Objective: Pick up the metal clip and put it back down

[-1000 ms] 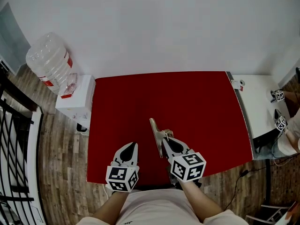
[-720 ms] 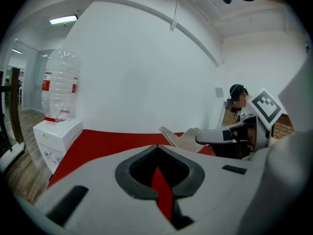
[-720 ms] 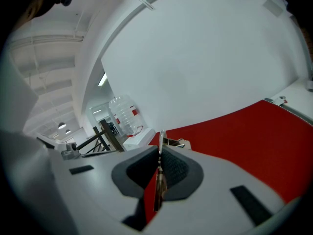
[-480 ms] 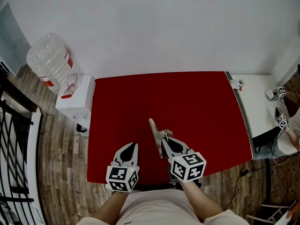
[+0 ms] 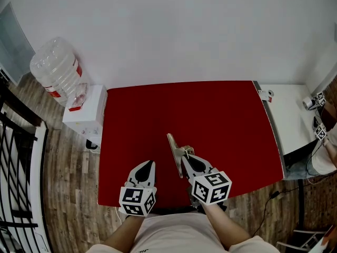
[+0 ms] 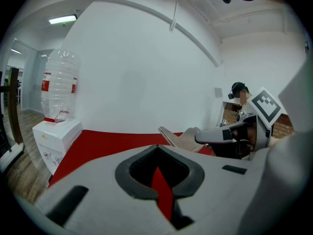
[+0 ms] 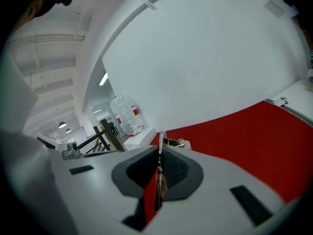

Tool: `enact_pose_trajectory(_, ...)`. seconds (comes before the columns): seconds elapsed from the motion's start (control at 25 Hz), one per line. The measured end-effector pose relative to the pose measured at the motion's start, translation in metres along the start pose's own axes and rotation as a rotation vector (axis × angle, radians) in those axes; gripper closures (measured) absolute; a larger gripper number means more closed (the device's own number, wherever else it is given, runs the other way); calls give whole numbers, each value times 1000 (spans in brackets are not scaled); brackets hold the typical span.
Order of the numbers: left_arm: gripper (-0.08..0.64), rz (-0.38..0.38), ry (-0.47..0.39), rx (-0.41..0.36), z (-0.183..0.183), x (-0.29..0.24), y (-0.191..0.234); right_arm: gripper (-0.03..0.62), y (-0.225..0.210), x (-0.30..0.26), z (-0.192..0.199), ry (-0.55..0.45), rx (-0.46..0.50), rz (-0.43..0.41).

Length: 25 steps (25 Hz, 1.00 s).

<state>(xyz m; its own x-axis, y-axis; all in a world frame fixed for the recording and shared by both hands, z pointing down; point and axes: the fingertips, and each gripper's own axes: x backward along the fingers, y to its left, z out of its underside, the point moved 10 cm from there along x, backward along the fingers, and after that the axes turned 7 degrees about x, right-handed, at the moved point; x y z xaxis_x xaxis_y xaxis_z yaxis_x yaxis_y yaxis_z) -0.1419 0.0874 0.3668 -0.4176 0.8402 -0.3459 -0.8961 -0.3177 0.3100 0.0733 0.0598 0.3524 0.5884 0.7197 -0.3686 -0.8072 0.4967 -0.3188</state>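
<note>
The metal clip [image 5: 176, 149] is a long silver clip in the near middle of the red table [image 5: 210, 115]. My right gripper [image 5: 185, 161] is shut on its near end, and its flat lever slants away to the upper left. In the right gripper view the clip [image 7: 161, 143] stands edge-on, squeezed between the black pads [image 7: 177, 170]. The left gripper view shows the clip [image 6: 177, 137] jutting from the right gripper's tip; whether it touches the cloth is unclear. My left gripper [image 5: 149, 166] is shut and holds nothing, over the table's near left edge.
A water dispenser with a large clear bottle [image 5: 57, 70] stands on the wooden floor left of the table. A white table [image 5: 289, 115] adjoins the right side, where another person's hand holds marker cubes [image 5: 318, 133]. A black railing [image 5: 16, 157] runs along the far left.
My two grippers and the clip have stayed where they were. Only the other person's marker cubes at the far right edge have shifted a little.
</note>
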Motion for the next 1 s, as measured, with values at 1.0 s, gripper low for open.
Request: enact_pose_trajectory(1.0, 555, 14, 63, 28, 6, -57, 44, 574, -39, -68, 4, 60, -69, 49)
